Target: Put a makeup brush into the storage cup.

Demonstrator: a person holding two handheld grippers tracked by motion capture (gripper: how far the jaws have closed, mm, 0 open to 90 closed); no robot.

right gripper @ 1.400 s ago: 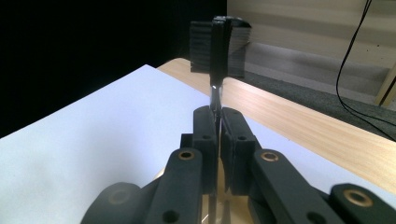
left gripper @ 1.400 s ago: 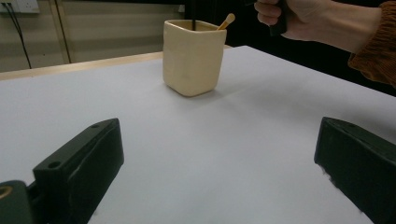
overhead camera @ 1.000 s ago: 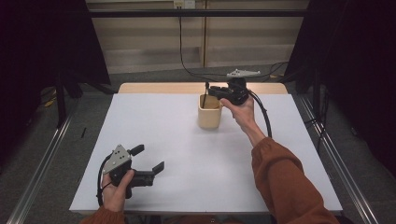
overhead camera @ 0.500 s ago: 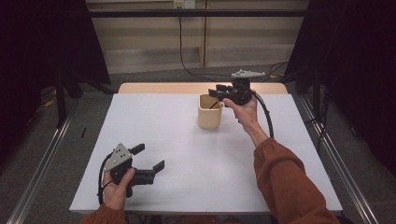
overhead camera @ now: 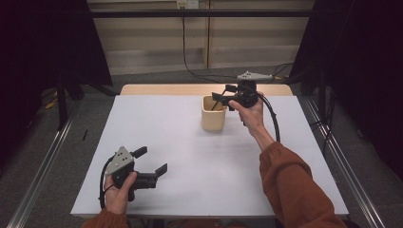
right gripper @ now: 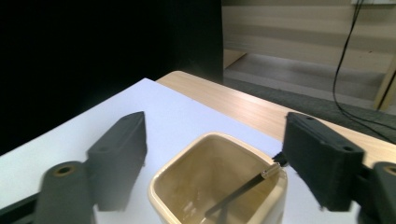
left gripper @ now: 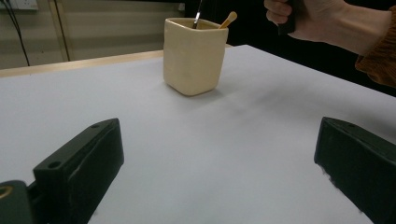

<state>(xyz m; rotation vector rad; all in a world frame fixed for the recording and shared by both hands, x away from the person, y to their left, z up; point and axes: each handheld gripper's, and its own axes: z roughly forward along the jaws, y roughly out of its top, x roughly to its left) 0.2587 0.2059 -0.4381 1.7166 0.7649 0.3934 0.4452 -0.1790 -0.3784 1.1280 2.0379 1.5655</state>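
Right gripper (right gripper: 212,154) jaws just opened wide above cream cup (right gripper: 219,186); thin stiff brush (right gripper: 245,184) inside, light, graspable at its protruding tip.

The white-topped desk (overhead camera: 190,156) lies bare between the left claw (overhead camera: 154,161) at its near left and the cream square-sided ceramic cup (overhead camera: 213,114) toward the far edge, giving level passage on all sides of the cup. The cup mouth is partly obstructed by a thin dark brush handle (right gripper: 243,184) leaning inside. The right claw (overhead camera: 222,92) occupies the space directly above the cup, its jaws having just been opening, with nothing between them.
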